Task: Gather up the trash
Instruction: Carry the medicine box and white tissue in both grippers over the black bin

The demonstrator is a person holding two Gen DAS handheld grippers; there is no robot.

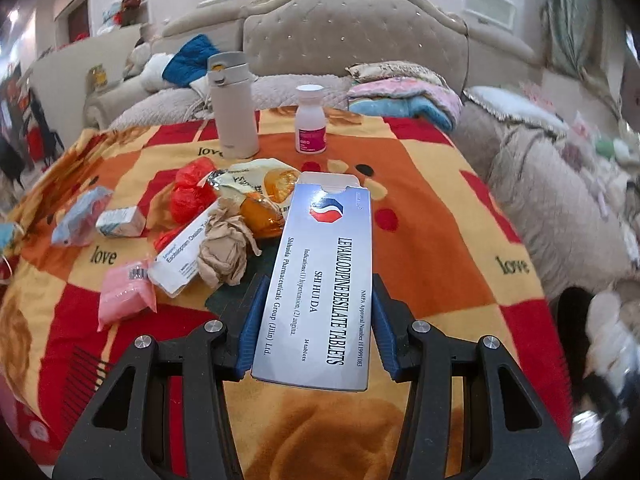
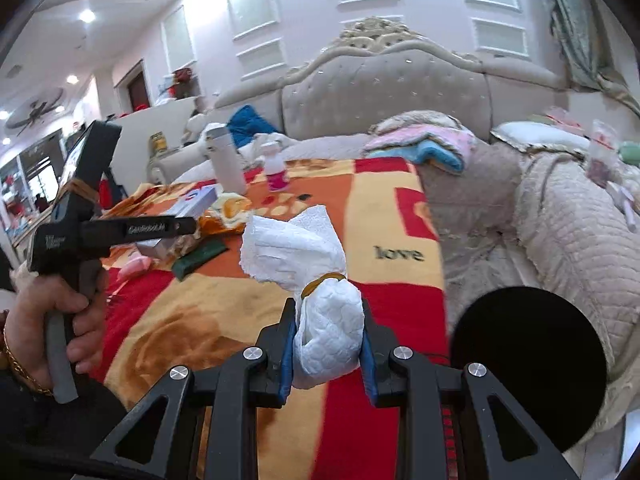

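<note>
My left gripper (image 1: pixel 318 300) is shut on a silver-blue tablet box (image 1: pixel 324 264) and holds it above the blanket. Trash lies ahead on the left: a crumpled brown paper (image 1: pixel 226 248), a white medicine box (image 1: pixel 186 254), red plastic (image 1: pixel 192 190), an orange-yellow wrapper (image 1: pixel 264 190), a pink packet (image 1: pixel 126 294) and a small box (image 1: pixel 120 222). My right gripper (image 2: pixel 328 320) is shut on a white tissue bundle (image 2: pixel 316 292) tied with a rubber band. The left gripper (image 2: pixel 120 232) with its box (image 2: pixel 196 200) shows at the left of the right wrist view.
A white thermos (image 1: pixel 234 106) and a small pill bottle (image 1: pixel 310 120) stand at the far side of the red-orange blanket (image 1: pixel 432 208). A dark green packet (image 2: pixel 200 256) lies on the blanket. Folded bedding (image 1: pixel 404 96) and a beige quilt (image 1: pixel 560 208) lie to the right. A black disc (image 2: pixel 528 364) is at right.
</note>
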